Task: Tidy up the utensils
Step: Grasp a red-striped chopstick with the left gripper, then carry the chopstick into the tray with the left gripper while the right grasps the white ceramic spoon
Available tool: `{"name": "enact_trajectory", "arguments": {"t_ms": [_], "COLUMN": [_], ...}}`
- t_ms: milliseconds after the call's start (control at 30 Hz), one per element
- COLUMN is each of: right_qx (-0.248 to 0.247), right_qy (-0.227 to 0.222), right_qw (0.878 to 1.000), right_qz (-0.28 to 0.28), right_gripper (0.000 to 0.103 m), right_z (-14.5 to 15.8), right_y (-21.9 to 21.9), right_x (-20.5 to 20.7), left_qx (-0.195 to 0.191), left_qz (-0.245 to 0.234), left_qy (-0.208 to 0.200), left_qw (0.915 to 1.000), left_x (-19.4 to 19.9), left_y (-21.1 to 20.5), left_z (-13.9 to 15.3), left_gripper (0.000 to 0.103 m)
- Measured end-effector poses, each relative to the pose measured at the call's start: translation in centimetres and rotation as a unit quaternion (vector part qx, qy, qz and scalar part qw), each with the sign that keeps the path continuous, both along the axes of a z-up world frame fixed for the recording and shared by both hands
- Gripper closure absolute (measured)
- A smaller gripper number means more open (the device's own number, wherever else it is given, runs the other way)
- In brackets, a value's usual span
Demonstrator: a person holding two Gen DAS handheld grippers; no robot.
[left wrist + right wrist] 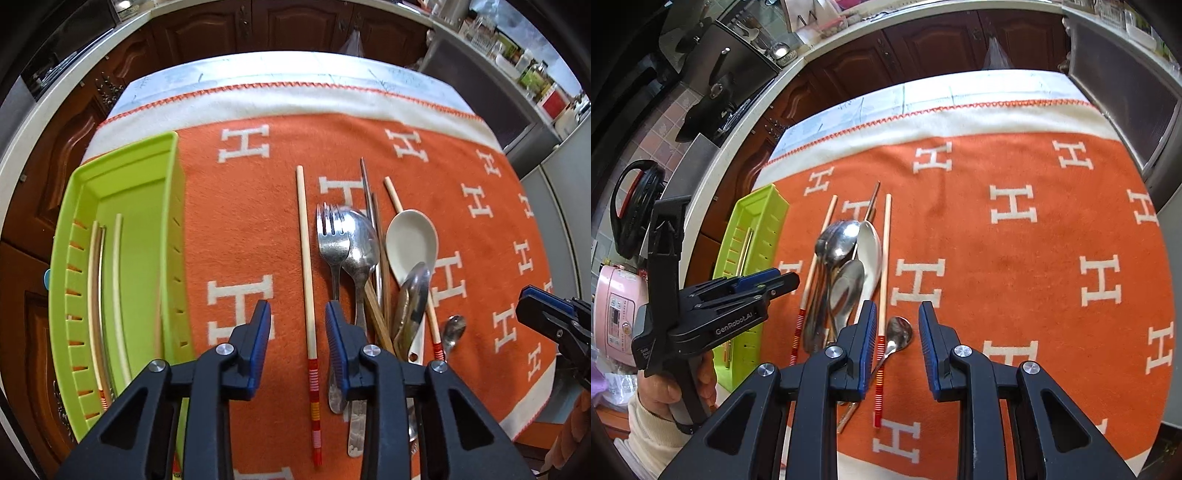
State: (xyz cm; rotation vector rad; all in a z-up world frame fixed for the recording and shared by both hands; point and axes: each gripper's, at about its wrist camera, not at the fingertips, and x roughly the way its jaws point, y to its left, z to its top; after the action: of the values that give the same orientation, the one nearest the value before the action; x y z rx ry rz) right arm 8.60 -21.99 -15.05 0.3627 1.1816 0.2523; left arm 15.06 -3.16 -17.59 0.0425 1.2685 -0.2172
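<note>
In the left wrist view, the near end of the green tray [110, 206] and the handles of the fork [332, 236] and the steel spoon [360, 240] disappear behind the left claw [297, 345]. The right claw [546, 314] is cut off by that picture's right edge, so its gap cannot be read there. In the right wrist view, the white spoon [870, 251] loses its handle behind the claw's fingers [866, 350], and the stacked spoon handles are too tangled to separate.
</note>
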Motion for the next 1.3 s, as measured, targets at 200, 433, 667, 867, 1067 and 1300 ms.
{"name": "enact_trajectory", "arguments": {"t_ms": [200,433,667,867,1067,1300], "right_qx": [0.008,0.010,0.018,0.034,0.038,0.021], "right_qy": [0.010,0.016,0.020,0.008,-0.014,-0.033], "right_qw": [1.000,1.000,1.000,0.999,0.999,0.999], "right_qz": [0.005,0.010,0.009,0.007,0.003,0.009], "right_gripper": [0.080,0.080,0.080,0.080,0.080,0.080], "right_z": [-1.6,-2.8,-3.9,-4.6,-5.1,-5.8], "right_y": [0.1,0.7,0.7,1.0,2.0,4.1], "right_x": [1.0,1.7,2.2,3.0,4.5,6.1], "left_qx": [0.012,0.023,0.031,0.017,0.003,-0.007], "left_qz": [-0.005,-0.010,-0.010,-0.001,0.004,0.015], "left_qy": [0.015,0.013,-0.006,0.002,-0.007,-0.037], "left_qw": [0.9998,0.9996,0.9994,0.9999,1.0000,0.9992], "left_x": [0.5,0.7,0.5,0.0,-1.0,-2.3], "left_y": [-0.4,-1.0,-1.7,-0.9,0.7,2.4], "left_z": [-1.4,-2.0,-1.8,-1.5,0.3,4.3], "left_gripper": [0.086,0.085,0.095,0.099,0.099,0.099]}}
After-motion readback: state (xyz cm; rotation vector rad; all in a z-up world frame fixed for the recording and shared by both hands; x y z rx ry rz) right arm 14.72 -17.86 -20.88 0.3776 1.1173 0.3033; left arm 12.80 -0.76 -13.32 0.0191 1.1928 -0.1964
